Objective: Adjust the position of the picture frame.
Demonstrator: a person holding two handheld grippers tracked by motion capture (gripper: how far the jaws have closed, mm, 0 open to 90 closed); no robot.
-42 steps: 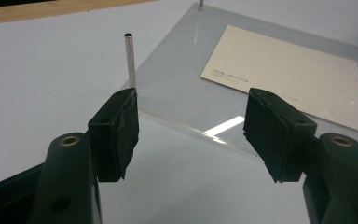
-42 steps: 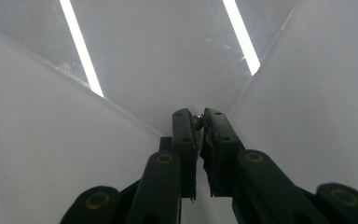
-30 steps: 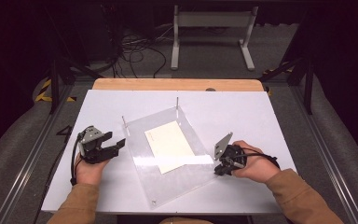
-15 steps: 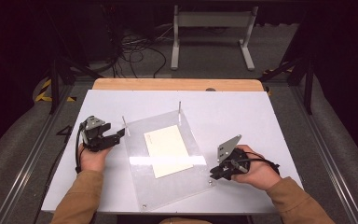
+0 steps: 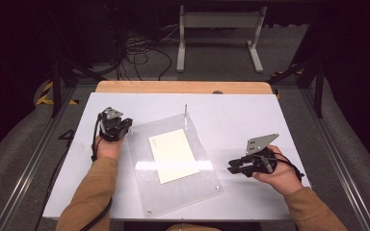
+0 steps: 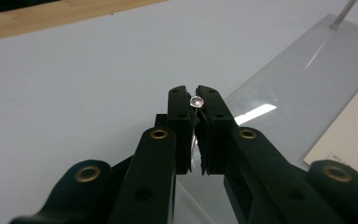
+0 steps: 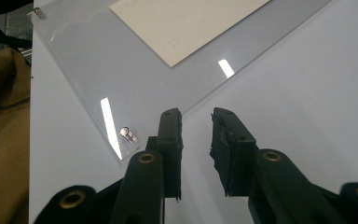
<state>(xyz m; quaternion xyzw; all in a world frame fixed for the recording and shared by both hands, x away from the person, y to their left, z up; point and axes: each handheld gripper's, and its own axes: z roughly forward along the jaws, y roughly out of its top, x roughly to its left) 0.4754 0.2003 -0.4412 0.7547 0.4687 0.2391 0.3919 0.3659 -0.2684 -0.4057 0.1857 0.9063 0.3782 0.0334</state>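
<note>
The clear panel [image 5: 173, 163] lies flat mid-table with a cream sheet [image 5: 173, 155] on it. At the panel's ten o'clock corner the left gripper [image 5: 117, 126] has its jaws closed on a small shiny pin [image 6: 196, 101]. Another pin [image 5: 186, 114] stands at the panel's twelve o'clock corner. At three o'clock, the right gripper [image 5: 235, 166] hovers beside the panel, jaws apart and holding nothing.

acrylic sheet [image 5: 173, 163]: clear plastic, glossy, streaked with glare
card [image 5: 173, 155]: cream paper, matt
corner pins [image 7: 128, 134]: shiny metal
table [image 5: 231, 115]: smooth white top, bare wood strip along far edge
left gripper [image 6: 196, 103]: black matt plastic, brass rivets
</note>
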